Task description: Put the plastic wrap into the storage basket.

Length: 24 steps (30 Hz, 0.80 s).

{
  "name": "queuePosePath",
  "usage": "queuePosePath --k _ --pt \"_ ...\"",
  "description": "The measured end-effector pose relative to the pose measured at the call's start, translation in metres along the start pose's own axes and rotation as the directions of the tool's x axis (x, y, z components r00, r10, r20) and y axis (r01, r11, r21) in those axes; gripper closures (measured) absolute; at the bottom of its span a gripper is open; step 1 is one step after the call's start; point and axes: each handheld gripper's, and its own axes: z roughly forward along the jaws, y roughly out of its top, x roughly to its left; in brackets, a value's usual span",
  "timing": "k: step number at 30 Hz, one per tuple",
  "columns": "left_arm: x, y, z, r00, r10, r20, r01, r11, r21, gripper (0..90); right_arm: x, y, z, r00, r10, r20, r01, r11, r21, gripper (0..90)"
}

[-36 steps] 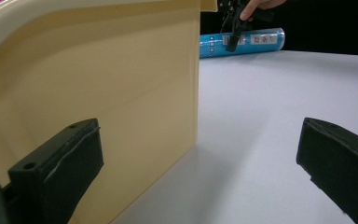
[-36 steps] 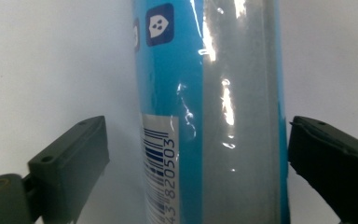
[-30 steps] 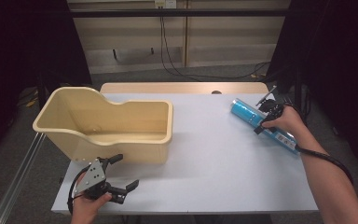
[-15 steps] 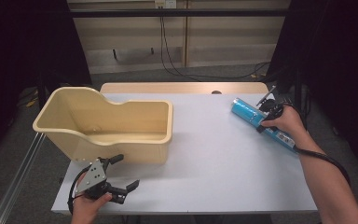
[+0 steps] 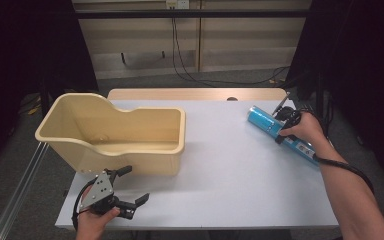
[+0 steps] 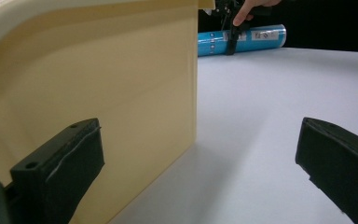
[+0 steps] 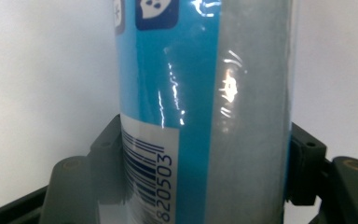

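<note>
Two grippers, little change: right gripper (image 5: pixel 283 131) stays clamped on the blue tube (image 5: pixel 280 134) at the tabletop's right edge.
Tube unmoved, so no lift yet, I judge. Left gripper (image 5: pixel 125 192), jaws wide apart, idles at the front-left corner beside the beige bin (image 5: pixel 110 132). The tube's ends are cut off in the right gripper view.

The blue tube (image 7: pixel 200 112) runs off the top and bottom of the right gripper view, so its ends are cut off and the barcode digits stop partway. In the left gripper view the beige tub (image 6: pixel 98 93) spills past the left edge.
</note>
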Motion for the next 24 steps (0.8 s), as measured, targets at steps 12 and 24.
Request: queuePosePath --k 12,24 --pt "-0.001 0.002 0.001 1.0 0.001 0.003 -0.001 1.0 -0.004 0.8 0.003 -0.003 -0.022 0.999 -0.024 -0.039 0.023 1.0 -0.02 32.1" --pt "-0.001 0.003 0.001 1.0 0.002 0.006 -0.002 1.0 -0.008 0.8 0.015 0.004 -0.044 0.9928 -0.111 -0.044 0.112 0.994 0.003 32.1"
